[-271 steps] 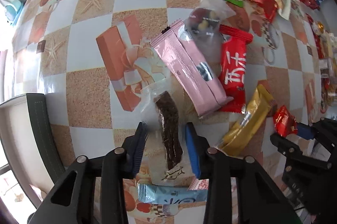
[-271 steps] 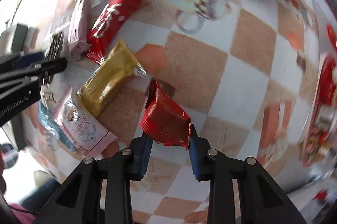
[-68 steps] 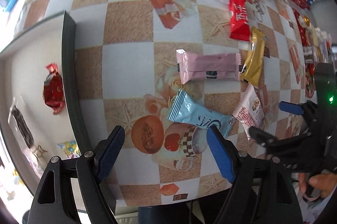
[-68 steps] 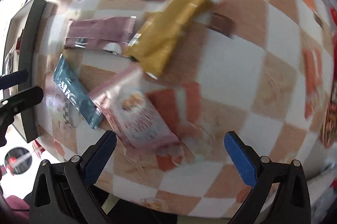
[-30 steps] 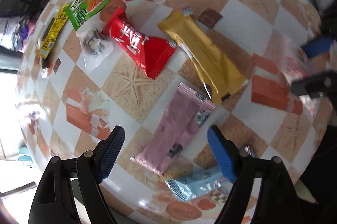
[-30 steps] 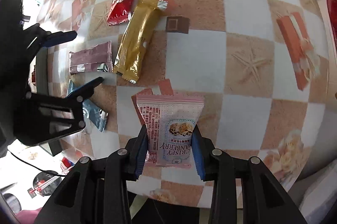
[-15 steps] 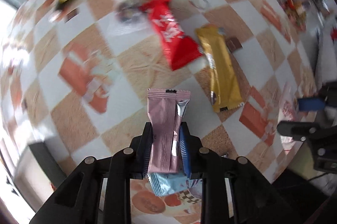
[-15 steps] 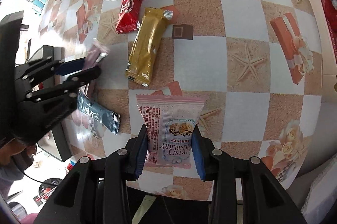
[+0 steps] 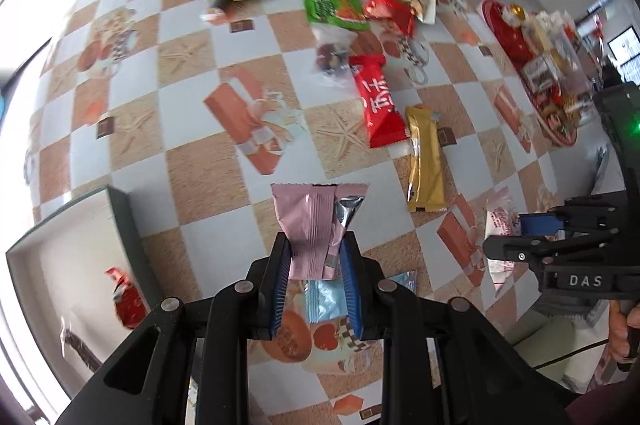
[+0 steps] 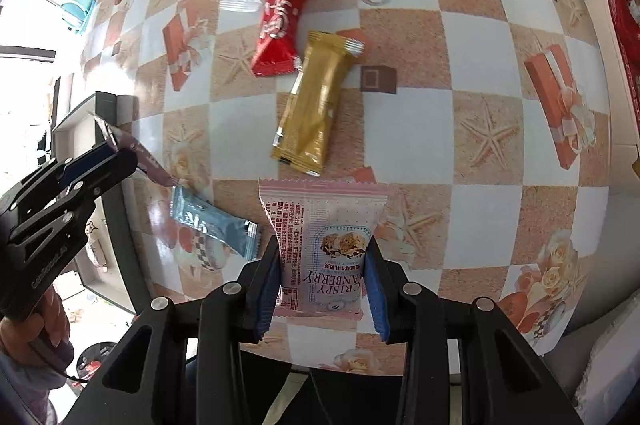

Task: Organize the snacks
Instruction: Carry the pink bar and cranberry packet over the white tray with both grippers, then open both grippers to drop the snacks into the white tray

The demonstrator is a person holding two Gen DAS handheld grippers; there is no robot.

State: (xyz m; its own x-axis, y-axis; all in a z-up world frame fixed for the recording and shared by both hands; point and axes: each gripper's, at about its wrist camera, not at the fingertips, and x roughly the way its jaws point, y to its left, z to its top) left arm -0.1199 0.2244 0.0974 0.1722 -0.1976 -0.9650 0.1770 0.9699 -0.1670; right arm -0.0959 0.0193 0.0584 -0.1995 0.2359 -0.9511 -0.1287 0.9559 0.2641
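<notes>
Jaws of left gripper [image 9: 316, 261] clamped tight on lower end of pink wrapper [image 9: 318, 221], pack lifted clear of bench [image 9: 192, 161] and standing up between the pads. Jaws of right gripper [image 10: 324, 277] closed partway on pink-and-white cranberry pack [image 10: 322, 245], gripped across its lower half, likewise off the bench. Grey-rimmed tray [image 9: 124, 221] lying to the left, holding a red wrapped sweet [image 9: 128, 299] and a dark strip in clear film [image 9: 82, 347]. Blue pack [image 10: 212, 223] resting on the bench just beside the tray rim; gold bar [image 10: 316, 105] and red pack [image 10: 280, 29] further out, touching at one corner.

Risks noted:
- Pink wrapper pinched and creased at one end only; most of its length unsupported. Likely to swing or slip on a fast carry.
- Cranberry pack held by pliable film; contents possibly crushed if squeezed harder, dropped if eased.
- Both grippers close together near the tray; collision likely if both packs delivered at once.
- Release short of the tray rim likely to leave a pack hung on the edge.
</notes>
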